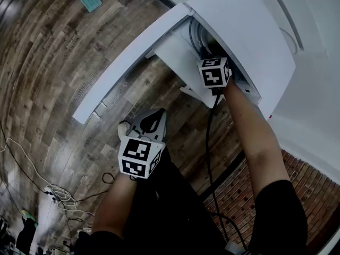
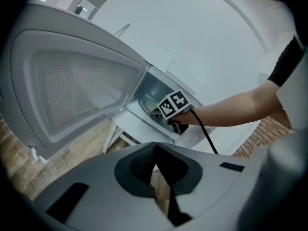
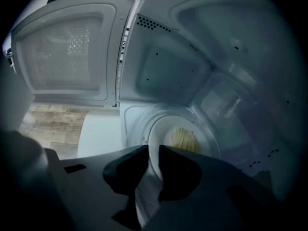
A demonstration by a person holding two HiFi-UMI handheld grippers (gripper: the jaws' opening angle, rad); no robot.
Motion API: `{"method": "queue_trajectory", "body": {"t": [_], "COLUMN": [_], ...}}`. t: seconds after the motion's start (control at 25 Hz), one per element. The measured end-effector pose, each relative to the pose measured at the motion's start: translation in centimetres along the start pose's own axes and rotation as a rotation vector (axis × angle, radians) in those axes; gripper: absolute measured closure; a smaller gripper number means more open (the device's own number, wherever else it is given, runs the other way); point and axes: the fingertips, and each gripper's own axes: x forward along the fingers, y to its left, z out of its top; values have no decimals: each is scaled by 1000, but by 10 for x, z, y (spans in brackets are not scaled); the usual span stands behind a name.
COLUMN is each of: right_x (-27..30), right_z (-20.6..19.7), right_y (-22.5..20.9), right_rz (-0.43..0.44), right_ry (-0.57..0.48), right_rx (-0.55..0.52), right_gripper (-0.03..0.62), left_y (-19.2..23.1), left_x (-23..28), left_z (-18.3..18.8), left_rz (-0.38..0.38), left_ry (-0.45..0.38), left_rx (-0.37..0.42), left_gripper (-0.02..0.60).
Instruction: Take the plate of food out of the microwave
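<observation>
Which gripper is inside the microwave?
The right gripper: it reaches into the open microwave with the rim of the plate between its jaws. The left gripper is shut and empty, outside it.

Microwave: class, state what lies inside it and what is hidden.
A glass turntable bears a white plate of yellow food, its rim gripped by the right tool. That tool covers the plate's near part.

Between the right claw's (image 3: 154,153) matt black pads (image 3: 180,172) we see a smooth, glossy white plate (image 3: 161,129). It sits on a clear glass tray (image 3: 136,124) just beyond the tips. Further ahead, the oven wall (image 3: 168,76) looks like satin painted metal. The left claw (image 2: 155,166) is matt grey plastic with a finely ribbed black lining (image 2: 142,163). Beneath it lies the grainy wood floor (image 2: 17,172).
</observation>
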Motion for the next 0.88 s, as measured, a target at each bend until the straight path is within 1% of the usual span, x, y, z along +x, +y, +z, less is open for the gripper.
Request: {"method": "queue_trajectory", "body": {"t": [0.16,0.36,0.44,0.56,0.8,0.88], "right_x": [-7,-18,-23,-29,-39,-44], "right_z": [-3,-13,-17,-23,-32,-34], "right_y": [10,18,25,37,39,41], "right_rz": [27,33,29,11,-63,-85], "right_ry": [10,17,11,-14,-46,-62], "right_rx": [-61,-107,-154,-243,-344,-377], "right_gripper": [526,533,533,536,545,549], "left_y": [1,3,4,5,2,4], "left_x": [2,8,12,17,27,30], "left_z": [0,1,2,2,3,2], "left_rz": [1,0,-1,0,0,1], "left_ry": [1,3,7,10,20,23], "left_rx": [-4,-18,-29,-41,-31,-44], "left_gripper": [584,584,584,584,584,584]}}
